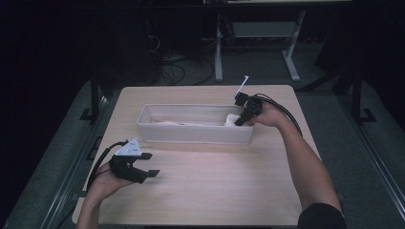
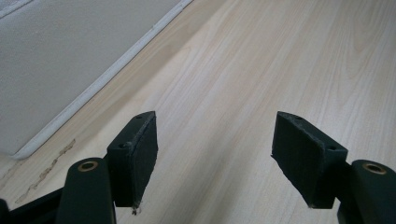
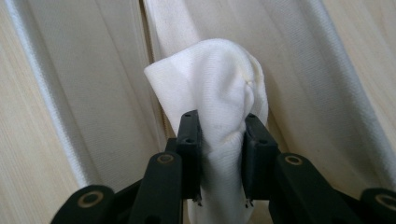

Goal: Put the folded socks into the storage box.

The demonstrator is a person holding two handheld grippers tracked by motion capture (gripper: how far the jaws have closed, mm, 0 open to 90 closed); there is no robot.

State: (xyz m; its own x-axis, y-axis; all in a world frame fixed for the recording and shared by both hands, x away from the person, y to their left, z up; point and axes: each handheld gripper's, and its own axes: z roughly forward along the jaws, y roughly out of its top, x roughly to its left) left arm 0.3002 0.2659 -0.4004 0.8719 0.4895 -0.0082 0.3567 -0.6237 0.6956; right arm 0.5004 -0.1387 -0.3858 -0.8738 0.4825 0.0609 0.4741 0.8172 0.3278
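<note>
A long white fabric bin (image 1: 191, 136) stands across the far half of the wooden table (image 1: 215, 191). At the bin's right end my right gripper (image 1: 241, 120) reaches in from the right, tilted downward. Its jaws are shut on a bunched white sock (image 3: 215, 79), which bulges up above the pads (image 3: 190, 135), with the bin's fabric wall (image 3: 84, 93) behind it. My left gripper (image 1: 149, 164) rests near the table's front left, in front of the bin. Its jaws (image 2: 217, 135) stand wide open with bare wood between them, and the bin's side (image 2: 56, 60) lies to their upper left.
More white cloth (image 1: 167, 122) lies along the bin's floor. The table's front and right parts are bare wood. Behind the table, on the dark floor, are a white desk frame (image 1: 218, 52) and loose cables (image 1: 176, 71).
</note>
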